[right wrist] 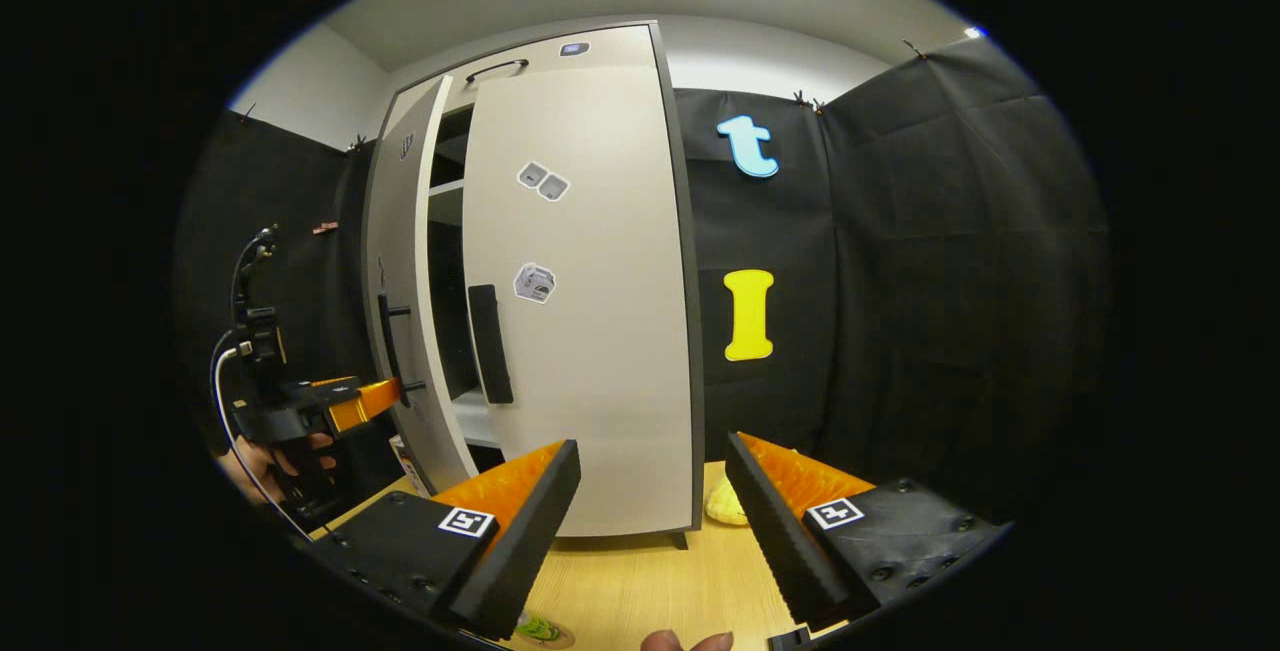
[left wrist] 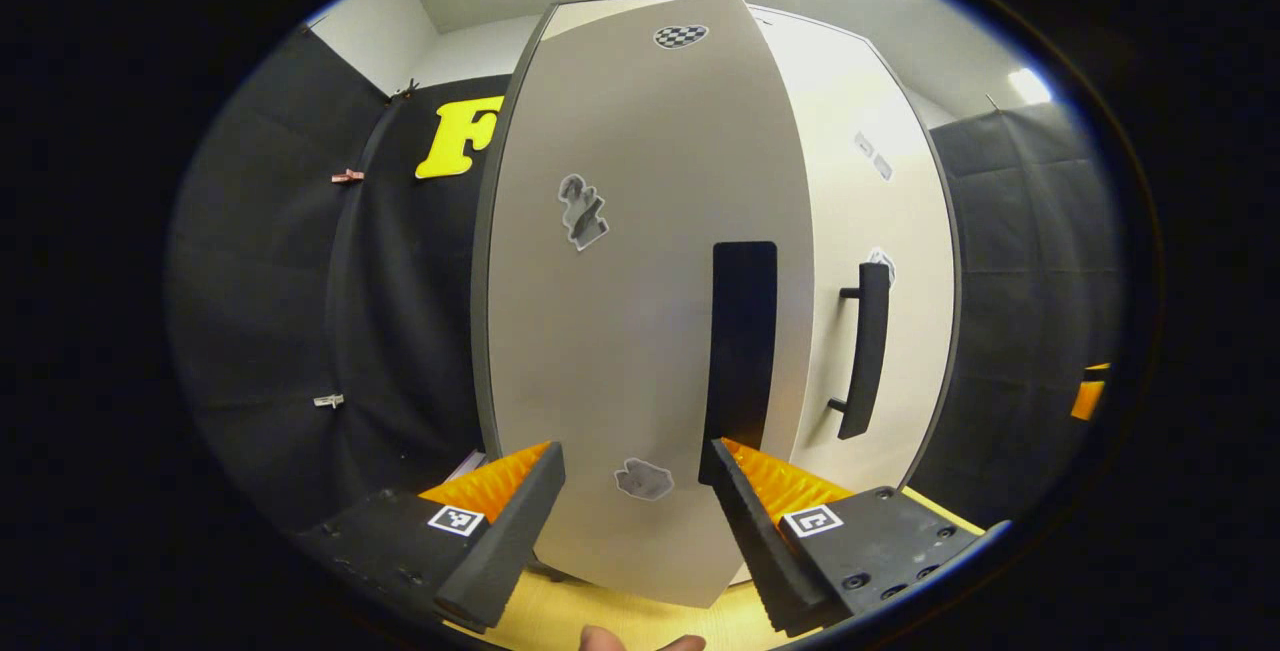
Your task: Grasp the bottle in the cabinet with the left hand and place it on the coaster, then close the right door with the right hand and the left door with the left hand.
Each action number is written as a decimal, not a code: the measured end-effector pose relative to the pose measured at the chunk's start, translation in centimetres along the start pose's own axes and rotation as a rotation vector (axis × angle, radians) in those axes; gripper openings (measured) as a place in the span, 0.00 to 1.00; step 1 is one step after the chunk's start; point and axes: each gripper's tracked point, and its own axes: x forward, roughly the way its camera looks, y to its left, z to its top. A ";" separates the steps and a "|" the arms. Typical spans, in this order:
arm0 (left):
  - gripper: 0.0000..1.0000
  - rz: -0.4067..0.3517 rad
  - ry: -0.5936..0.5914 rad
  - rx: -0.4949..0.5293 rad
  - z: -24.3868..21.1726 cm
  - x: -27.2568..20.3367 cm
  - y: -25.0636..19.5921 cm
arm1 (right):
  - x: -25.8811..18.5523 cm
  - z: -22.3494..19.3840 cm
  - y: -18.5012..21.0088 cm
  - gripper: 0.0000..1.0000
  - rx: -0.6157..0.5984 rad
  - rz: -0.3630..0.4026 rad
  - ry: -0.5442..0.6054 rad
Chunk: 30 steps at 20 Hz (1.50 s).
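Two doors front the tall pale cabinet (right wrist: 575, 261), which stands on the wooden bench (right wrist: 640, 581). In the right gripper view the right door (right wrist: 590, 331) lies flat against the cabinet front, straight ahead of that gripper's jaws, while the left door (right wrist: 400, 311) stands ajar beyond their left side, with dark shelves showing in the gap between the doors. In the left gripper view the left door (left wrist: 640, 331) spreads broad just ahead of the left gripper (left wrist: 635, 501), its dark handle (left wrist: 742, 351) running upright above the right-hand jaw, and the right door (left wrist: 870, 261) with its own bar handle (left wrist: 866, 351) sits farther off to the right. Both doors carry small stickers.

The left gripper's jaws are spread apart and hold nothing. The right gripper (right wrist: 650, 501) has its jaws parted too, gripping nothing, well short of the cabinet. Off to its left the right gripper view catches the left gripper (right wrist: 375, 396) (a hand (right wrist: 265, 461) beneath it) with its tip just at the left door's handle (right wrist: 390, 346); I cannot tell whether they touch.

A round coaster (right wrist: 540, 631) peeks out at the bench's near edge, under the right gripper's left jaw, with something green on it; I cannot tell whether it is the bottle. A yellowish object (right wrist: 722, 503) lies by the cabinet's foot.
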 end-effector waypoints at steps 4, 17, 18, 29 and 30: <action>0.94 0.010 -0.013 0.052 0.2 -0.5 0.1 | 0.6 0.0 0.4 0.97 -0.013 0.002 -0.002; 0.95 0.009 -0.067 -0.027 0.7 -5.0 -0.8 | 2.4 -0.4 0.2 0.97 -0.088 -0.050 -0.028; 0.95 0.011 -0.080 -0.021 0.8 -5.1 -0.9 | 2.6 -0.4 0.2 0.98 -0.083 -0.053 -0.032; 0.95 0.075 -0.094 -0.027 -1.3 -3.8 -2.5 | 7.8 -1.9 0.3 0.97 -0.035 -0.020 -0.019; 0.95 0.088 -0.092 -0.011 -1.5 -3.7 -2.3 | 8.1 -2.3 0.1 0.97 -0.024 -0.015 -0.016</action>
